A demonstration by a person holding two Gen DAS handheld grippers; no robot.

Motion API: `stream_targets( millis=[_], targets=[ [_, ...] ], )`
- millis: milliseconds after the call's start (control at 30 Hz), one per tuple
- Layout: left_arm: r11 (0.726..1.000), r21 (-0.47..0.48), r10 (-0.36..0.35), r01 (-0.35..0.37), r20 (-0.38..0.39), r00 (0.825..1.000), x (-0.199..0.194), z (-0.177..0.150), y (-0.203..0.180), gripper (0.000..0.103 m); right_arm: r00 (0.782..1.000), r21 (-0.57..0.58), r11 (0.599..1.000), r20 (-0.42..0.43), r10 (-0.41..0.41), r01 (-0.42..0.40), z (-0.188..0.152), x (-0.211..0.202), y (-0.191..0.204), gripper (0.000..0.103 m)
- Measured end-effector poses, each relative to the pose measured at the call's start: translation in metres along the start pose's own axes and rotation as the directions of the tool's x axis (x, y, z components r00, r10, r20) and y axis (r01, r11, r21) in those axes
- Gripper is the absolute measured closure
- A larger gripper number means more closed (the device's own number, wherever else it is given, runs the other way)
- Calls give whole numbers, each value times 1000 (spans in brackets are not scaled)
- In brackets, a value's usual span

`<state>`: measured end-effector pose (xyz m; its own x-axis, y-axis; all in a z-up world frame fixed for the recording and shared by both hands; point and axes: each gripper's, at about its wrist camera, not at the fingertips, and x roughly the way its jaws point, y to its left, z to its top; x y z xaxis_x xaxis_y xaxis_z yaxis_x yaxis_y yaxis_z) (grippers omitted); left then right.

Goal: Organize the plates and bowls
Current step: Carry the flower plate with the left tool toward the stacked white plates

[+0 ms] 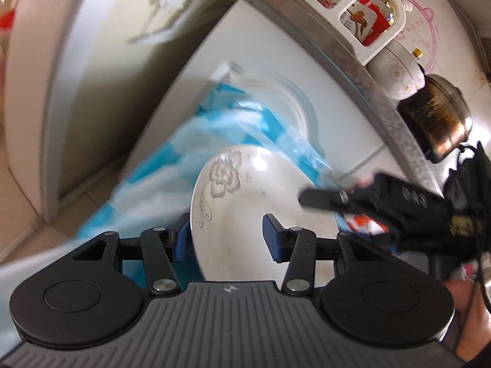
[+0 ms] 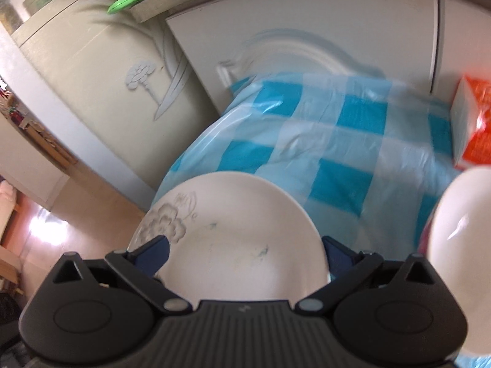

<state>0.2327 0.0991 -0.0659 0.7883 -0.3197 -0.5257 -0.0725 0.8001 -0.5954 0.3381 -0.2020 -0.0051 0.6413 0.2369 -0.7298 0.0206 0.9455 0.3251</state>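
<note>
A white plate (image 1: pixel 245 202) with a grey flower print lies on the blue-and-white checked cloth (image 1: pixel 153 165). My left gripper (image 1: pixel 225 237) is open, one blue pad outside the plate's near rim and one over its face. The right gripper's black finger (image 1: pixel 322 197) reaches over the plate's far right edge. In the right wrist view the same plate (image 2: pixel 233 233) fills the gap of my right gripper (image 2: pixel 245 254), whose blue pads stand wide at either side of the rim. A white bowl (image 2: pixel 460 245) shows at the right edge.
An orange-and-white carton (image 2: pixel 474 128) stands on the cloth at the right. White cabinet doors (image 2: pixel 307 30) rise behind the table. On the counter sit a stained metal pot (image 1: pixel 438 116), a white patterned bowl (image 1: pixel 399 73) and a white seasoning rack (image 1: pixel 362 15).
</note>
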Motion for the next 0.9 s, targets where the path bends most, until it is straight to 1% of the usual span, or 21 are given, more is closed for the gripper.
stream_targets(
  millis=[100,167,233,333,433,567,733,900],
  targets=[
    [1000,10,-11,11,-3,1000,-1,3,4,51,1000,-6,1000,-8,-8,8,-13,4,2,2],
    [999,41,0,0,-3,1000,-2,2,3,57,1000,-9,1000,18,2,-1,-21,2,1,3],
    [997,71,16,-16,-2,1000,0,-1,0,65,999,10,1000,43,8,-9,-26,-3,-3,7],
    [993,114,37,-37,1,999,1,-2,-3,71,998,18,1000,66,20,-21,-34,-12,-5,9],
    [989,141,51,-52,9,999,1,-5,-4,74,997,19,999,70,28,-29,-40,-15,-7,12],
    [983,175,61,-64,22,998,0,-7,-4,75,995,67,995,74,64,-69,-47,-16,-14,12],
    [977,196,76,-83,46,996,-2,-11,-4,81,990,144,983,101,103,-117,-52,-21,-21,11],
    [974,202,95,-107,65,993,-6,-17,-7,87,984,175,975,139,112,-135,-61,-31,-21,10]
  ],
)
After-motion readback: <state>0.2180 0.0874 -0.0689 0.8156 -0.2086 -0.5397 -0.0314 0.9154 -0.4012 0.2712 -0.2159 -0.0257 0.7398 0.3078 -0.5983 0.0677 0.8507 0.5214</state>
